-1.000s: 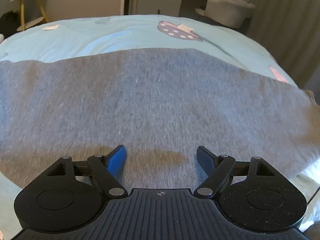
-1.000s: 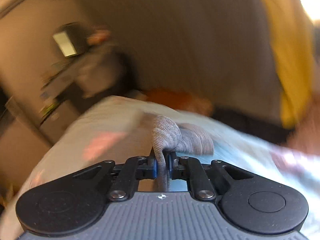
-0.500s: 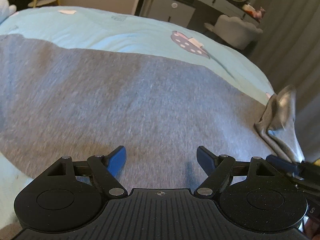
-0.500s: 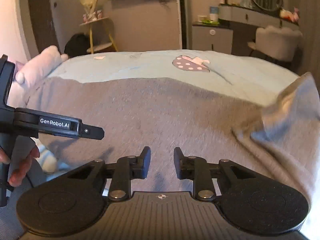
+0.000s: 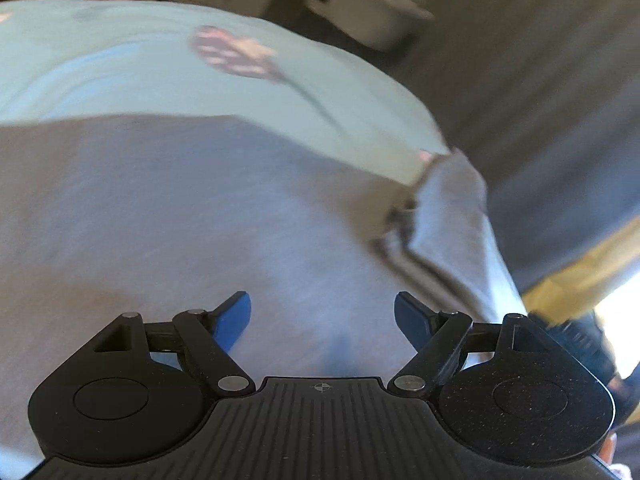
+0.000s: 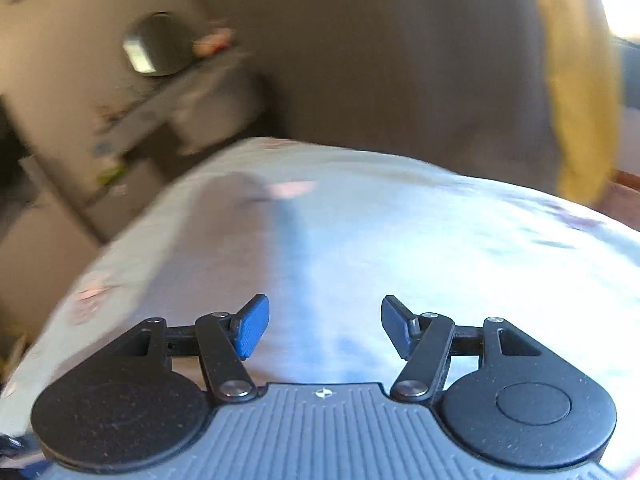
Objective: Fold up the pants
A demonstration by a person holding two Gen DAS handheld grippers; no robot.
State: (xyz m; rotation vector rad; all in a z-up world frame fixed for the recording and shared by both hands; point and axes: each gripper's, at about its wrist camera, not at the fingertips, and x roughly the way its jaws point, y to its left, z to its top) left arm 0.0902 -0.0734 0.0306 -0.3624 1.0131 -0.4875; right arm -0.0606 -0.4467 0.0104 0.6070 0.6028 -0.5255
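Note:
Grey pants (image 5: 192, 216) lie spread across a light blue bed (image 5: 132, 76). Their right end is folded up and over on itself (image 5: 448, 216) near the bed's right edge. My left gripper (image 5: 322, 314) is open and empty, just above the grey cloth. My right gripper (image 6: 324, 326) is open and empty over pale blurred fabric (image 6: 344, 248); I cannot tell whether that is the pants or the sheet. Both views are motion-blurred.
A dark curtain (image 5: 540, 92) hangs to the right of the bed, with a pale chair (image 5: 372, 12) and a dresser behind. In the right wrist view a vanity with a round mirror (image 6: 156, 46) stands at left and a yellow curtain (image 6: 576, 92) at right.
My right gripper let go of the pants' end and opened wider, then swung to the right. My left gripper stayed open and turned right toward the folded-over end.

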